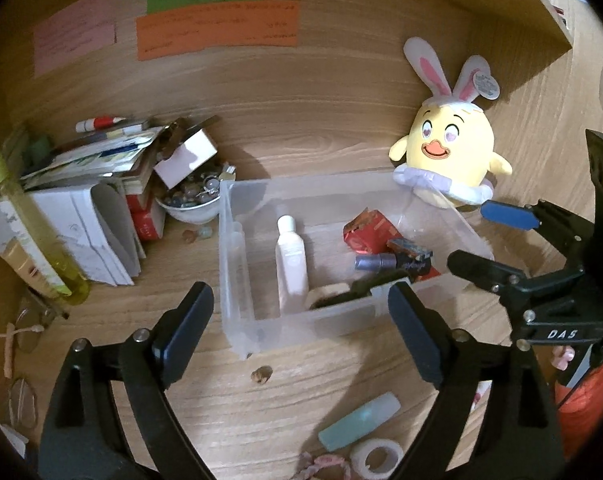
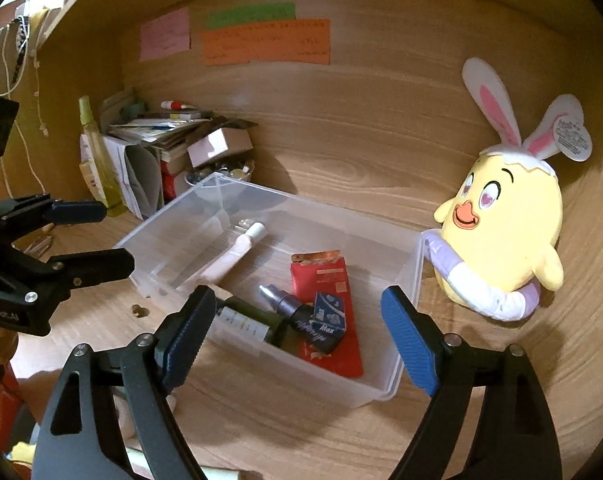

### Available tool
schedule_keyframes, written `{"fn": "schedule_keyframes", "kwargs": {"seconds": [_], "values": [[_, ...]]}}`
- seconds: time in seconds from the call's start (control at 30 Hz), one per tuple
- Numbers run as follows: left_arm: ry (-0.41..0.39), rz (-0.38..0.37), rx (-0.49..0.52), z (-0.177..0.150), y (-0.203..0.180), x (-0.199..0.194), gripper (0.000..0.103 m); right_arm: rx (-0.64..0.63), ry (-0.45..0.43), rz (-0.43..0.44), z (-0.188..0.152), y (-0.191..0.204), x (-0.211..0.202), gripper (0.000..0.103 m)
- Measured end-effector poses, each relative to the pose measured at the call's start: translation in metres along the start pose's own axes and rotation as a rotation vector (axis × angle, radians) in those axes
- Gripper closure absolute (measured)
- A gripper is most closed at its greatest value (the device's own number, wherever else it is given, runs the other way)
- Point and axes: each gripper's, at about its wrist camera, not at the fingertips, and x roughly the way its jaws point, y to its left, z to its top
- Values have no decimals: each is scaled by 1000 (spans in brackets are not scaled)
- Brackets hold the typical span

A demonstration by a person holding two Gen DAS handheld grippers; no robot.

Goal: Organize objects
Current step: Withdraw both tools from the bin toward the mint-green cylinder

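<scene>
A clear plastic bin (image 1: 229,264) (image 2: 341,376) stands on the wooden desk. Inside it lie a white bottle (image 1: 291,264) (image 2: 237,250), a red packet (image 1: 371,232) (image 2: 325,280), a grey spray bottle (image 1: 375,261) (image 2: 279,300), a dark green bottle (image 2: 253,320) and a tape roll (image 1: 325,294). My left gripper (image 1: 301,332) (image 2: 101,236) hovers open over the bin's near left corner, holding nothing. My right gripper (image 2: 299,336) (image 1: 489,240) hangs open above the bin's right side, also holding nothing. On the desk in front lie a teal tube (image 1: 359,420) and a white tape roll (image 1: 377,456).
A yellow plush chick (image 1: 449,148) (image 2: 505,232) leans on the bin's far right corner. At the left are a pile of papers and boxes (image 1: 101,168), a bowl of small items (image 1: 193,200) and a yellow-green spray bottle (image 1: 25,216). Glasses (image 1: 21,400) lie near left.
</scene>
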Motion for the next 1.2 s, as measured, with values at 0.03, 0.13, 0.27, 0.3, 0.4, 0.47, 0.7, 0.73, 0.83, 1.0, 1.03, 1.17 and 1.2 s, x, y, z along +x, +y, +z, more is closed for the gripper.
{"fn": "schedule_keyframes", "kwargs": {"seconds": [0.03,0.13,0.27,0.3,0.4,0.47,0.7,0.73,0.83,1.0,1.03,1.17,1.2], "values": [[1,0,-1,-3,1,-1,13,4,0,1,-1,1,-1,20],[16,-1,-8,-13,5,-1,12,16,10,12,-6,3,-2,20],[38,3,-11,-28,9,0,12,29,27,34,-14,9,-3,20],[50,9,-11,-33,12,2,12,29,31,40,-16,12,-3,20],[87,21,-18,-47,18,9,12,20,42,53,-24,21,-5,20],[105,27,-26,-55,23,13,13,13,49,59,-28,26,-5,20],[174,21,-48,-72,35,35,36,0,112,111,-49,48,8,20],[177,20,-51,-72,35,37,37,-1,121,117,-51,51,10,20],[186,11,-57,-72,37,45,43,-6,151,154,-57,58,19,20],[212,-10,-58,-73,37,56,60,-38,201,206,-64,68,31,20],[216,-14,-57,-73,37,57,64,-44,210,216,-64,70,34,20],[208,-11,-42,-73,36,58,70,-69,246,249,-66,77,43,20],[207,-12,-42,-73,36,58,72,-75,253,252,-66,79,45,20]]}}
